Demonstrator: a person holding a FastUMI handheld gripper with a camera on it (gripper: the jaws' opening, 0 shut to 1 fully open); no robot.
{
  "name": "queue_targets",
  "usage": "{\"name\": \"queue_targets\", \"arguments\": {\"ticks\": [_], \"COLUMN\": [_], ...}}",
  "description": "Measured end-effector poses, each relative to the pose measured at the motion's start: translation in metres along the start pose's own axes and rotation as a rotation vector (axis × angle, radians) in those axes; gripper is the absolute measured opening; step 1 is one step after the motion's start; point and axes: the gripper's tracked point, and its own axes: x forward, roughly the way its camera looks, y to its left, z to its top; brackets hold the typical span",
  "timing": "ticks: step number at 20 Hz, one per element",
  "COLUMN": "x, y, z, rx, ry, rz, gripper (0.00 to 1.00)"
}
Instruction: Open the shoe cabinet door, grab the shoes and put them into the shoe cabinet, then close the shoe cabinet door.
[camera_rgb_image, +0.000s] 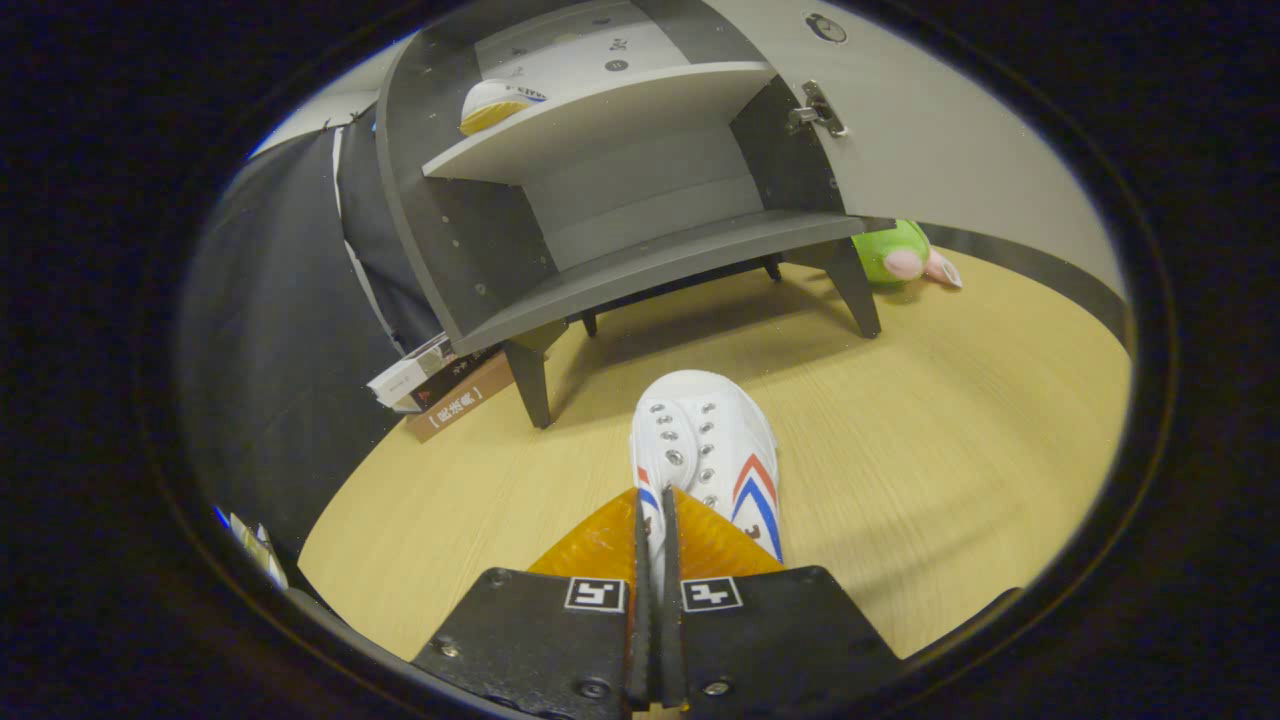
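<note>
One white canvas shoe (712, 440) pinched in nearly closed tool (655, 520); grey cabinet (640, 260) door open.

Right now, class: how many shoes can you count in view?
2. One shoe lies on the upper shelf of the open cabinet. The other white shoe is pinched in the gripper, above the floor. Others may be hidden.

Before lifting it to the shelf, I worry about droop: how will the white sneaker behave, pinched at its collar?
The white sneaker looks like soft canvas, so the edge pinched in the tongs will likely flex. It seems light. Held at one end, its toe may sag toward the floor and swing.
</note>
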Motion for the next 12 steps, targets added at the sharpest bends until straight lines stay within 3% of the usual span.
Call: {"name": "queue_targets", "arguments": {"ticks": [12], "x": [-0.033], "y": [0.01], "z": [0.024], "rx": [-0.041], "ry": [-0.15], "rz": [0.095], "gripper": [0.05]}}
